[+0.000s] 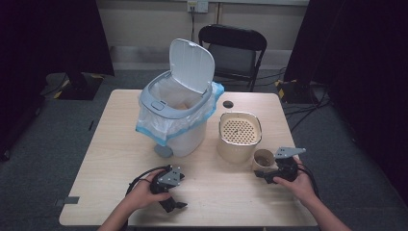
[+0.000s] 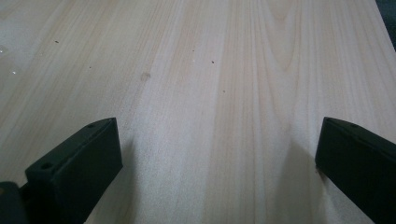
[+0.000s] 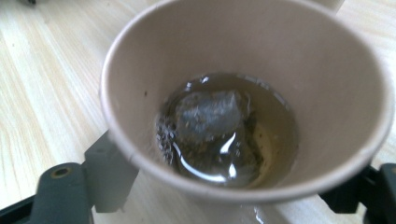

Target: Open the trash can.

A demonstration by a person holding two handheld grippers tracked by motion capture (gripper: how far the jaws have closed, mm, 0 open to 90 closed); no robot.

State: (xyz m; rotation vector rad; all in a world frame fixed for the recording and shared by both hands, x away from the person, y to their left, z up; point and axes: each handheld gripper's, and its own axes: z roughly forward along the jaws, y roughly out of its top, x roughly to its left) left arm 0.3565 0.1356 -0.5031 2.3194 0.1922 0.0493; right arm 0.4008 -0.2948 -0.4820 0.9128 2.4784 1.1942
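The right gripper (image 1: 267,176) clasps a tan paper cup (image 3: 243,100) holding brownish liquid and a soggy tea bag (image 3: 210,114), just beside the strainer pot (image 1: 239,134). The left gripper (image 1: 169,192) rests spread wide on the table (image 2: 233,93).

Looks like a lab/recording setup: black curtains (image 1: 53,33) both sides, cables (image 1: 298,108) on grey carpet, folding chair (image 1: 234,50), wooden table (image 1: 115,144).

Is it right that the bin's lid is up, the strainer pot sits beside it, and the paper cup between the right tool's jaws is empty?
Not quite: the paper cup isn't empty. The right gripper view shows liquid and a tea bag inside. The rest stands.
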